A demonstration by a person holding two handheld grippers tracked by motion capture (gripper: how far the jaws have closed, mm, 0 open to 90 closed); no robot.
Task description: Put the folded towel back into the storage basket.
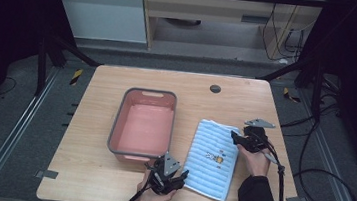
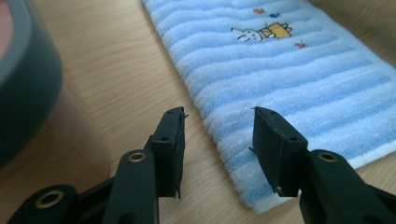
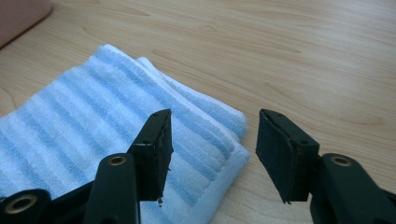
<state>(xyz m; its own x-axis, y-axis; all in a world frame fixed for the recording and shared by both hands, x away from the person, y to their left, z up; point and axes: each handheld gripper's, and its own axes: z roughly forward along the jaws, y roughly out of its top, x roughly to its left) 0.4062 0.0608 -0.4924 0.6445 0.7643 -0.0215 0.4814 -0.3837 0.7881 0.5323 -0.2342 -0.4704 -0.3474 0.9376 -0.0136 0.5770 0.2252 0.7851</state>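
Note:
A folded light-blue striped towel (image 1: 213, 157) with a small rabbit picture lies on the wooden table, right of a pink tub. My left gripper (image 1: 180, 177) is at the towel's near left corner; in the left gripper view its jaws (image 2: 217, 135) straddle the towel's (image 2: 280, 79) left edge, apart from it, open. My right gripper (image 1: 237, 138) is at the towel's far right corner. In the right gripper view its jaws (image 3: 212, 144) stand open over the corner of the towel (image 3: 107, 126), the pads not pressing on the cloth.
A pink tub (image 1: 144, 123) with a grey rim stands left of the towel, close to my left gripper; its dark rim (image 2: 23, 84) shows in the left gripper view. A small black disc (image 1: 215, 89) lies near the table's far edge.

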